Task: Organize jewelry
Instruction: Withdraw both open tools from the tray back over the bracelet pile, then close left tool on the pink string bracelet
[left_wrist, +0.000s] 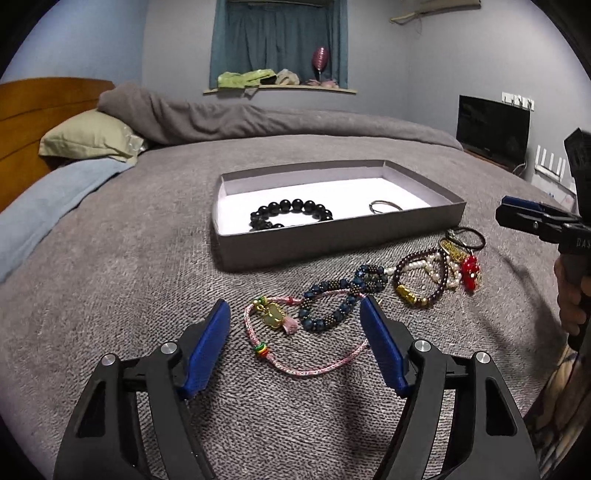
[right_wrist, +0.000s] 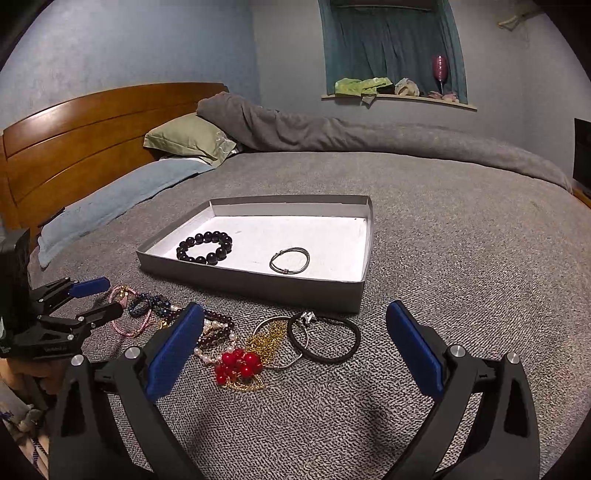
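Observation:
A grey shallow box (left_wrist: 332, 242) (right_wrist: 258, 284) on the bed holds a black bead bracelet (left_wrist: 291, 214) (right_wrist: 205, 247) and a silver bangle (left_wrist: 386, 206) (right_wrist: 290, 260). In front of it lie a pink cord bracelet (left_wrist: 280, 332) (right_wrist: 127, 314), a blue bead bracelet (left_wrist: 340, 299) (right_wrist: 147, 302), a dark red bead bracelet (left_wrist: 421, 280), pearls, a red bead cluster (left_wrist: 471, 269) (right_wrist: 238, 363), a gold chain (right_wrist: 266, 341) and a black hair tie (right_wrist: 325, 338). My left gripper (left_wrist: 295, 314) (right_wrist: 99, 299) is open over the pink bracelet. My right gripper (right_wrist: 295, 328) (left_wrist: 517, 214) is open above the chain and hair tie.
The grey bedspread (left_wrist: 147, 295) covers the bed. Pillows (left_wrist: 88, 136) and a wooden headboard (right_wrist: 74, 147) are at the left. A rolled grey blanket (right_wrist: 332, 129) lies at the back. A dark screen (left_wrist: 493, 125) stands at the right.

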